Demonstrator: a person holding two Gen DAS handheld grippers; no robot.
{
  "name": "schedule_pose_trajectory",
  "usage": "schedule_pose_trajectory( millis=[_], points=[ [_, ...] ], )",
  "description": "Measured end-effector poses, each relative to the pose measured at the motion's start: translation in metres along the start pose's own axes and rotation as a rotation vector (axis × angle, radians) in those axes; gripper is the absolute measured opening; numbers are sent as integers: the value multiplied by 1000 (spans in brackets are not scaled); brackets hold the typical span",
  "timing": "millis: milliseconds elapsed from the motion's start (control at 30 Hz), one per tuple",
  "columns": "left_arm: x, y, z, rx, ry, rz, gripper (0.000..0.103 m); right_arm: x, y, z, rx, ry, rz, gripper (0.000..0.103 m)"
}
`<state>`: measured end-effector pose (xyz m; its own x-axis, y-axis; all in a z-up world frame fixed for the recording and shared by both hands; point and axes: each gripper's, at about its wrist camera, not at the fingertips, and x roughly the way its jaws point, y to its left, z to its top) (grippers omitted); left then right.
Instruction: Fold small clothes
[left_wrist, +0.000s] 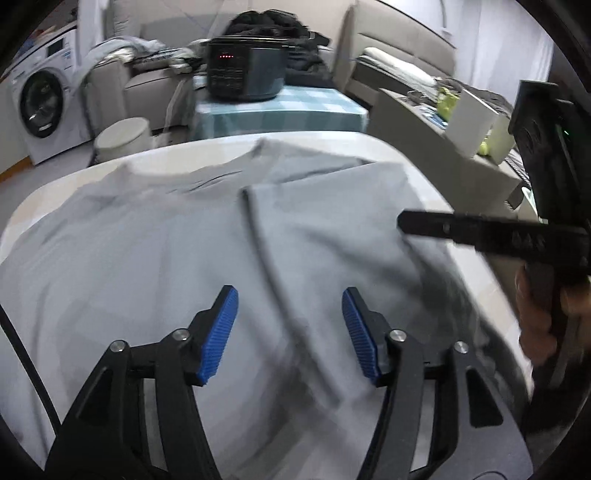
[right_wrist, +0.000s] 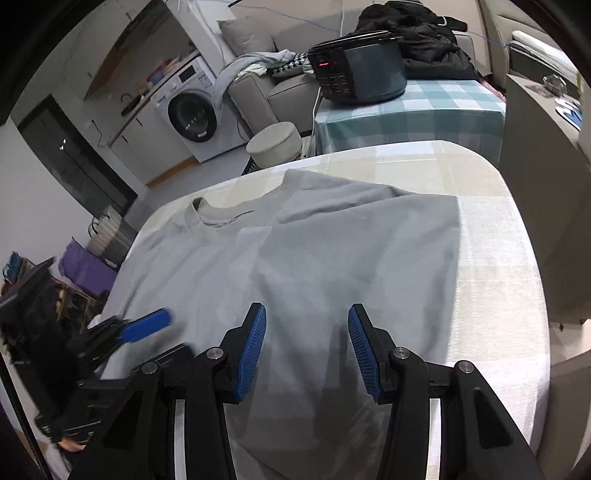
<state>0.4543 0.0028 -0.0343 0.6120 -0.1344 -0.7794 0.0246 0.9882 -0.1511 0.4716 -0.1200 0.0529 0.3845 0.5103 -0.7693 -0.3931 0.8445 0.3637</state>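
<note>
Blue ribbed pads of the left gripper (left_wrist: 290, 334) sit nearest the left wrist camera, spread apart with nothing between them, above the grey T-shirt (left_wrist: 207, 251). In the right wrist view the right gripper (right_wrist: 306, 349) likewise hangs over the cloth with its pads apart and empty. One garment is present: the T-shirt lies spread on a round table (right_wrist: 491, 229) covered in a pale checked cloth, occupying the left and near part of the top and leaving the right strip bare. Its right side is folded inward over the body, forming a straight edge down the middle. The collar (right_wrist: 207, 214) lies at the far left edge of the table, so the long axis of the shirt runs from the near side toward the far left, collar end away from the grippers. Beyond the table stands one smaller table with a teal checked cover (right_wrist: 413, 110), carrying one dark cooker (right_wrist: 362, 74) with red lights. One washing machine (right_wrist: 192, 110) stands at the far left, one round pale stool (right_wrist: 273, 147) sits on the floor before it, and one beige sofa (left_wrist: 402, 40) with heaped dark clothing fills the far side.
</note>
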Motion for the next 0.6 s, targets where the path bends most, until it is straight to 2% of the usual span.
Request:
schedule_pose_trajectory(
  millis=[67, 133, 200, 367, 467, 600],
  points=[
    [-22, 18, -14, -27, -27, 45, 75, -3, 13, 0, -30, -9, 16, 49],
    [-46, 37, -27, -61, -46, 83, 84, -8, 29, 1, -66, -29, 29, 49],
    [-67, 56, -38, -98, -59, 112, 85, -14, 46, 3, -97, -45, 40, 49],
    [-122, 115, -69, -257, -121, 174, 101, -32, 87, 2, -152, -100, 65, 49],
    [-163, 159, -94, -397, -186, 233, 101, -46, 105, 1, -135, -145, 135, 59],
    [-201, 219, -131, -566, -232, 262, 101, -48, 133, -1, -140, -161, 194, 62]
  ],
)
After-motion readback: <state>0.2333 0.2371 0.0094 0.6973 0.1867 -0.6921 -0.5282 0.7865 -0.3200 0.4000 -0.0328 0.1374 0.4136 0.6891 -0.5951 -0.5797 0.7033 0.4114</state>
